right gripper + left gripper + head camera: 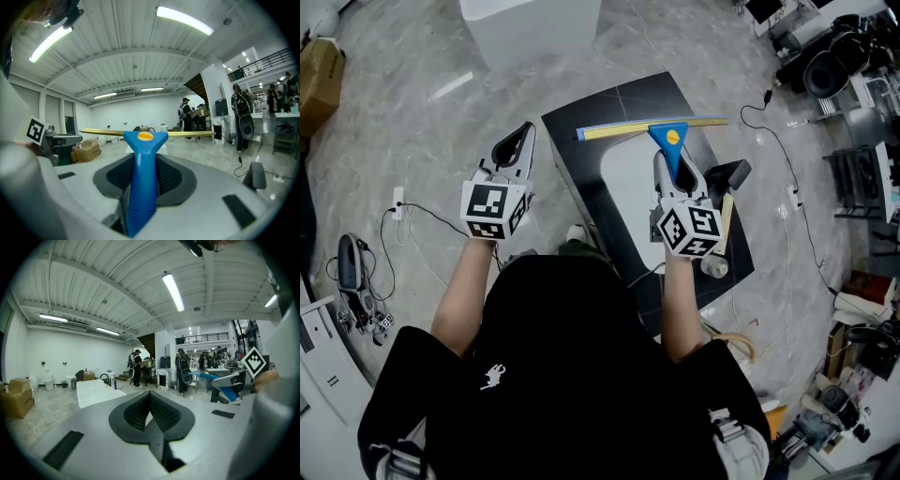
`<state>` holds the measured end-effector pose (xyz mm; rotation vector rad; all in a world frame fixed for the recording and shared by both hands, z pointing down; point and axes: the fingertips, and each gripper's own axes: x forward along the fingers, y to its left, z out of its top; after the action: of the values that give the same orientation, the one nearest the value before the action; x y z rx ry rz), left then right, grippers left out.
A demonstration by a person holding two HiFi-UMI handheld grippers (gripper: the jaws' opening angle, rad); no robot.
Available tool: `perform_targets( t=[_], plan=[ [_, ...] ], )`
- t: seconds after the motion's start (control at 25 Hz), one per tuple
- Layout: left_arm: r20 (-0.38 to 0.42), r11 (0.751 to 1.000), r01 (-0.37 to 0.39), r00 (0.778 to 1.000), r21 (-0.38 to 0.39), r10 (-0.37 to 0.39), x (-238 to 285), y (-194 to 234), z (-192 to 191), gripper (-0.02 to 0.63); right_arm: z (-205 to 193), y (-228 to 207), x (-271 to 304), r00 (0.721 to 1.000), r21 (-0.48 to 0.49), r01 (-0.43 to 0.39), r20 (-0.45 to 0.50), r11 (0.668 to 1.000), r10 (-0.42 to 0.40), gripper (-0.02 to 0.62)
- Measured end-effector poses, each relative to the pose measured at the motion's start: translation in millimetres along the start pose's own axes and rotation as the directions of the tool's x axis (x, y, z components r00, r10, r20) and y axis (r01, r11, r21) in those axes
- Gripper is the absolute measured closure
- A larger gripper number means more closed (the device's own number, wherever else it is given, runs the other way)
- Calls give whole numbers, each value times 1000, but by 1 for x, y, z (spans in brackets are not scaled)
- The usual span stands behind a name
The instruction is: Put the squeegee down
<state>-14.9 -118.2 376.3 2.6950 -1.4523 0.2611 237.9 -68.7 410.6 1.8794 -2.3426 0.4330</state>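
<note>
Right gripper view: the right gripper [143,180] jaws are clamping the squeegee [141,145] by its blue handle, held part-way apart by it, with the yellow blade running crosswise just past the tips.
Head view: the squeegee [671,141] is sitting in the upper middle of the frame over the black bench [609,103]; I cannot tell whether the blade is touching the surface.
Left gripper [151,404]: its jaws are pressing together on nothing, and in the head view [517,148] it is hovering left of the bench, over the floor.
Risk, drop: if the blade is hanging clear of the bench, opening the jaws now is likely sending it clattering or sliding off the far edge.
Risk, tilt: the long blade is overhanging both sides of the handle, so one end landing first is likely twisting the handle in the jaws.
</note>
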Motion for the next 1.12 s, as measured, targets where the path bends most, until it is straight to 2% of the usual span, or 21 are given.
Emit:
perform_targets(
  t=[0.24,0.48,0.76,1.12],
  plan=[
    [-14,1000,-4,1000,9,4,23,-13,-2,601,-3,-23,17,1000,16,-26,-7,1000,26,465],
    [-54,1000,0,999,24,2,32,-17,-13,601,-11,-27,34,998,19,-49,-26,999,49,465],
    [-68,1000,0,998,4,0,45,-2,-21,601,-10,-20,60,997,-4,-64,-46,998,64,465],
    [-89,999,22,996,-32,-25,85,31,-40,601,-29,-19,110,993,-60,-57,-103,997,51,465]
  ],
)
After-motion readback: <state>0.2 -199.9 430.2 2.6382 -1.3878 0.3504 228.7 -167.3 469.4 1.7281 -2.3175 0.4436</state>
